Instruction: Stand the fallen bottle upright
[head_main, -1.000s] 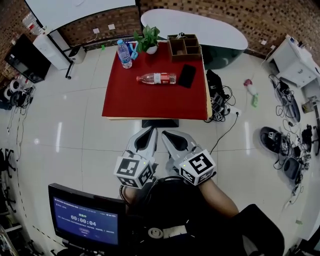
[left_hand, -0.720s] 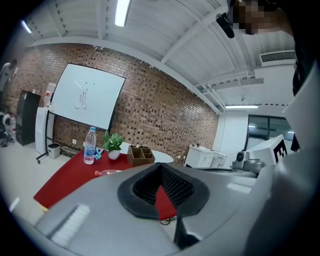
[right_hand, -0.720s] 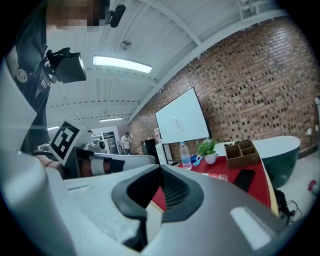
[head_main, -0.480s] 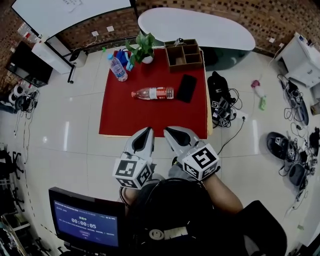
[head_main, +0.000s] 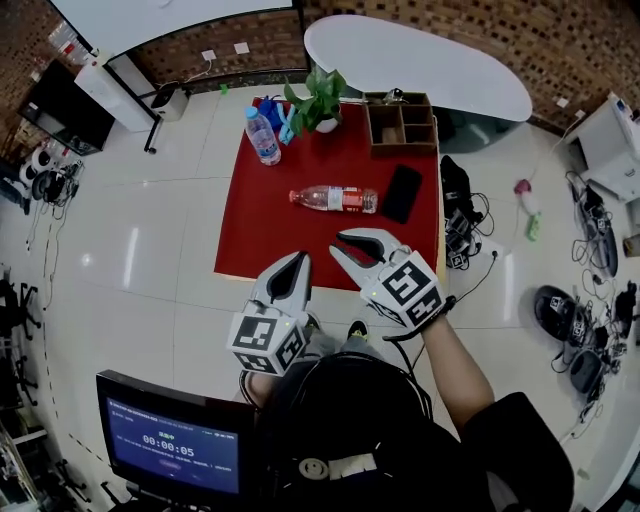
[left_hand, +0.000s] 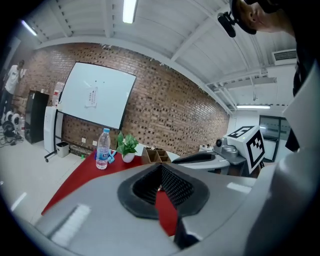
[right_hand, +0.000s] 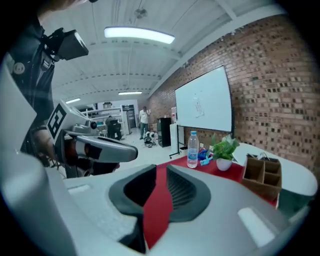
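Note:
The fallen clear bottle (head_main: 335, 198) with a red label lies on its side across the middle of the red table (head_main: 265, 235), cap end to the left. My left gripper (head_main: 298, 260) is shut and empty, hovering at the table's near edge. To its right, my right gripper (head_main: 348, 240) reaches over the near edge, short of the bottle. Its jaws are opening by a narrow gap, and nothing is between them. In both gripper views my own jaws hide the fallen bottle. The left gripper view shows the right gripper (left_hand: 200, 158) beside it.
An upright water bottle (head_main: 263, 136) stands at the table's far left, next to a blue object and a potted plant (head_main: 318, 100). A wooden organizer (head_main: 402, 122) sits at the far right. A black flat object (head_main: 403, 193) lies right of the fallen bottle. Cables and bags clutter the floor to the right.
Both grippers have moved forward from in front of the table to its near edge. The right one has gone further, over the red top, and its jaws have parted slightly.

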